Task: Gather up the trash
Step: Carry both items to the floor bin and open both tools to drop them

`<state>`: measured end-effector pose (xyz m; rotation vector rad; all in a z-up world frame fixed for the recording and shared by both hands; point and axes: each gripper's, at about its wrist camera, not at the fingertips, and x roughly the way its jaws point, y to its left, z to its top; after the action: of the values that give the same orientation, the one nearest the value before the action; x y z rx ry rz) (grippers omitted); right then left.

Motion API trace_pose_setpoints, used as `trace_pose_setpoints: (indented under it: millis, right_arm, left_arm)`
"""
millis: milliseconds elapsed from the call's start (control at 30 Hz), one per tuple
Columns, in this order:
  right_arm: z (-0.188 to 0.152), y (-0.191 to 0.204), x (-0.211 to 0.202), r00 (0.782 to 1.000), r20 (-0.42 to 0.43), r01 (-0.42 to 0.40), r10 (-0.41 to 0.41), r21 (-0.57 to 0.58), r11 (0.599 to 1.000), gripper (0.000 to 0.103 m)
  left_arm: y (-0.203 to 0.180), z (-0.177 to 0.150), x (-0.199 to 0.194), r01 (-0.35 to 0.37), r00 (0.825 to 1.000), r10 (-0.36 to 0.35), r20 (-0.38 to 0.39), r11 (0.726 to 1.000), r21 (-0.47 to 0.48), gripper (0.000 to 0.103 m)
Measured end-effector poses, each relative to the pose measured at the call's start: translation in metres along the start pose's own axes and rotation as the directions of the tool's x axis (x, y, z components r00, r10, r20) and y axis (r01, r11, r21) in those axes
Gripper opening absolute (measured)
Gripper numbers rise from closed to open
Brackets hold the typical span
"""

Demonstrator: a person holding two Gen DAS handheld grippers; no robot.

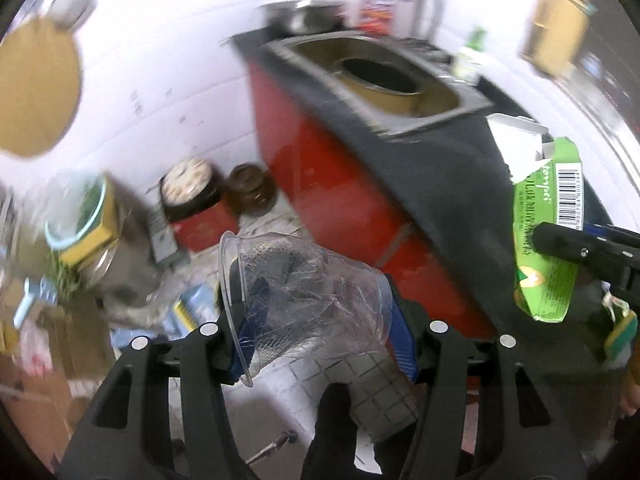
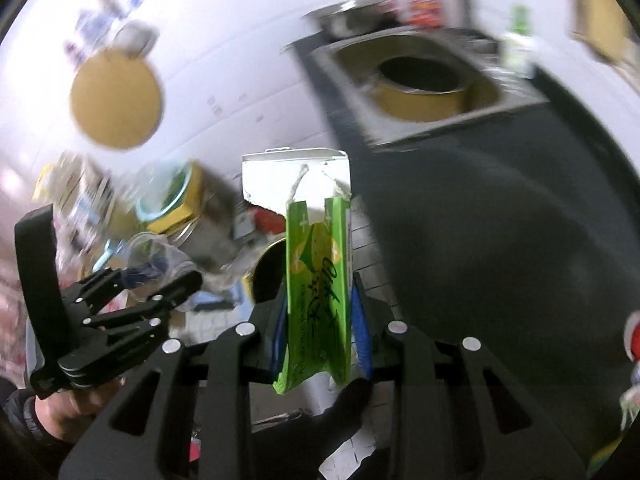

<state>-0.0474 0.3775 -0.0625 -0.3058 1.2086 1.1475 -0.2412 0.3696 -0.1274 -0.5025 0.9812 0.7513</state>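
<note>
- The crushed clear plastic cup (image 1: 304,300) sits sideways between the blue pads of the left gripper (image 1: 320,312), which is clamped on its crumpled wall; it hangs in the air over the tiled floor (image 1: 360,392), beside the red cabinet (image 1: 320,168).
- The flattened green carton (image 2: 320,292) stands upright in the right gripper (image 2: 322,320), whose pads are pressed together on its lower half; its torn white top pokes up free.
- Both pieces look collected, so the step in hand is probably carrying them to a bin. No bin is clearly identifiable; the clutter of boxes and tubs (image 1: 80,224) on the floor is too blurred to read.
- To do it well: keep both grips firm, since the cup's thin wall could slip or spring out.
- Keep the two hands apart so the carton does not knock the cup.
- Steer clear of the dark counter (image 2: 480,240) and the sink (image 1: 384,80).
- Release only once each piece is directly over the container.
</note>
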Motion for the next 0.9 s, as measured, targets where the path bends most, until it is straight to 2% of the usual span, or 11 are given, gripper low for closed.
trace_pose_setpoints:
  millis: [67, 200, 333, 500, 600, 700, 733, 767, 800, 833, 900]
  right_arm:
    - [0.005, 0.024, 0.03, 0.999, -0.039, -0.03, 0.029, -0.029, 0.999, 0.028]
    - [0.017, 0.047, 0.089, 0.992, -0.108, -0.065, 0.06, -0.046, 0.997, 0.028]
    - [0.025, 0.064, 0.155, 0.983, -0.17, -0.076, 0.065, -0.057, 0.996, 0.028]
    - [0.028, 0.066, 0.225, 0.967, -0.248, -0.072, 0.063, -0.027, 0.997, 0.029]
    - [0.027, 0.065, 0.259, 0.958, -0.283, -0.061, 0.049, -0.033, 0.998, 0.029]
    - [0.03, 0.063, 0.28, 0.954, -0.297, -0.054, 0.043, -0.029, 0.998, 0.032]
    - [0.029, 0.061, 0.281, 0.953, -0.298, -0.055, 0.044, -0.027, 0.998, 0.038]
    - [0.031, 0.063, 0.288, 0.95, -0.308, -0.06, 0.051, -0.022, 0.998, 0.052]
    - [0.032, 0.06, 0.291, 0.949, -0.312, -0.058, 0.049, -0.023, 0.998, 0.058]
    - [0.033, 0.058, 0.29, 0.952, -0.301, -0.061, 0.051, -0.024, 0.998, 0.067]
    - [0.036, 0.057, 0.287, 0.953, -0.298, -0.068, 0.058, -0.025, 0.997, 0.069]
  left_arm:
    - [0.021, -0.005, 0.012, -0.012, 1.0, 0.011, -0.011, 1.0, -0.025, 0.055]
    - [0.057, -0.022, 0.051, -0.011, 0.999, 0.009, -0.036, 0.998, -0.067, 0.055]
    - [0.085, -0.039, 0.111, 0.016, 0.997, -0.024, -0.077, 0.994, -0.105, 0.055]
    - [0.106, -0.051, 0.174, 0.017, 0.994, -0.03, -0.101, 0.992, -0.123, 0.055]
    - [0.115, -0.049, 0.193, 0.045, 0.993, -0.062, -0.105, 0.987, -0.156, 0.056]
    - [0.117, -0.045, 0.204, 0.042, 0.993, -0.057, -0.105, 0.989, -0.141, 0.057]
    - [0.117, -0.044, 0.209, 0.041, 0.993, -0.055, -0.104, 0.99, -0.134, 0.06]
    - [0.118, -0.043, 0.213, 0.041, 0.992, -0.056, -0.11, 0.99, -0.133, 0.065]
    - [0.119, -0.043, 0.215, 0.041, 0.991, -0.057, -0.119, 0.99, -0.134, 0.079]
    - [0.12, -0.043, 0.215, 0.02, 0.993, -0.035, -0.113, 0.992, -0.128, 0.084]
    - [0.123, -0.042, 0.216, 0.017, 0.994, -0.03, -0.108, 0.993, -0.116, 0.084]
